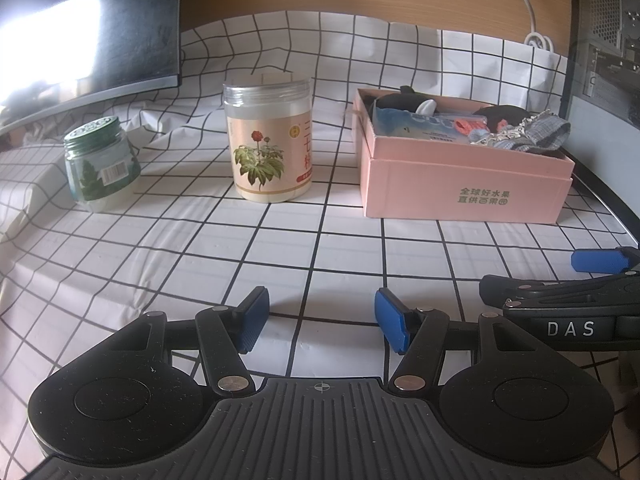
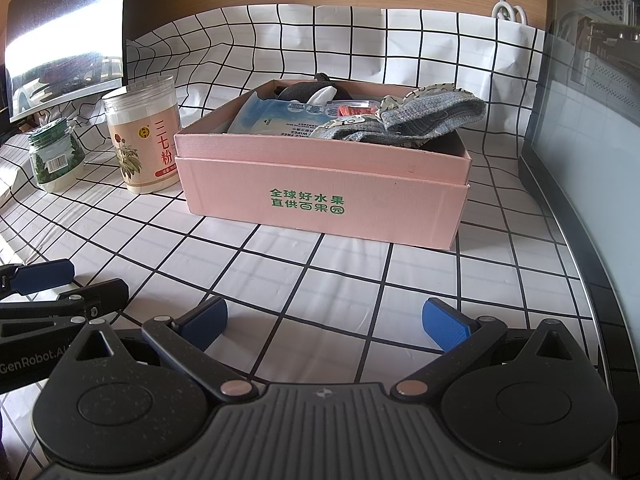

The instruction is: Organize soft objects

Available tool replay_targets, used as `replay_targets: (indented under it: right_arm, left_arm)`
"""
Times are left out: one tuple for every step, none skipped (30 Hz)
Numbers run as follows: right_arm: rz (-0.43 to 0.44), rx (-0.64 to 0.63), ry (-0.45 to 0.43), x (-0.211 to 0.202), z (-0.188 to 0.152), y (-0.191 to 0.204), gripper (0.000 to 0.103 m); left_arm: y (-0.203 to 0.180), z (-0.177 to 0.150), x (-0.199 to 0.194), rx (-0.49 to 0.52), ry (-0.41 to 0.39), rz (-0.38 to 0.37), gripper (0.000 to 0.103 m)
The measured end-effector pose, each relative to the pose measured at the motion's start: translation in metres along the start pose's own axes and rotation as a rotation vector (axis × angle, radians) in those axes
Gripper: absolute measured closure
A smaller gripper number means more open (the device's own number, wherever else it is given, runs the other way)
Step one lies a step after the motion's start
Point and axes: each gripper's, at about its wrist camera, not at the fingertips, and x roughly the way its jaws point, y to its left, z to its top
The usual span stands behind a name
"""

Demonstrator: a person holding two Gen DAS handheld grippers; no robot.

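Observation:
A pink cardboard box point(image 1: 460, 188) point(image 2: 320, 196) with green lettering stands on the checked cloth. In it lie a blue wipes pack point(image 2: 280, 114), a grey knit cloth point(image 2: 432, 114) draped over its right side, a dark plush item point(image 2: 308, 89) and a small red piece point(image 2: 350, 111). My left gripper point(image 1: 320, 320) is open and empty, low over the cloth in front of the box. My right gripper point(image 2: 326, 322) is open and empty, facing the box front. The right gripper's fingers point(image 1: 596, 261) show at the left view's right edge.
A tall clear jar with a flower label point(image 1: 269, 140) point(image 2: 144, 136) and a small green-lidded jar point(image 1: 100, 160) point(image 2: 54, 154) stand left of the box. A monitor point(image 1: 92, 28) is at back left. A computer case point(image 2: 592, 92) and dark edge are at right.

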Motion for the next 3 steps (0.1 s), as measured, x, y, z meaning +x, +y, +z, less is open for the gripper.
replay_targets:
  right_arm:
    - [0.000, 0.000, 0.000, 0.0000, 0.0000, 0.0000, 0.000]
    - [0.000, 0.000, 0.000, 0.0000, 0.0000, 0.0000, 0.000]
    - [0.000, 0.000, 0.000, 0.0000, 0.0000, 0.0000, 0.000]
  left_arm:
    - [-0.0002, 0.0000, 0.0000, 0.001, 0.000, 0.000, 0.038]
    - [-0.0006, -0.0001, -0.0004, 0.003, -0.001, -0.002, 0.040]
    - [-0.0011, -0.0001, -0.0009, 0.004, -0.002, -0.003, 0.040]
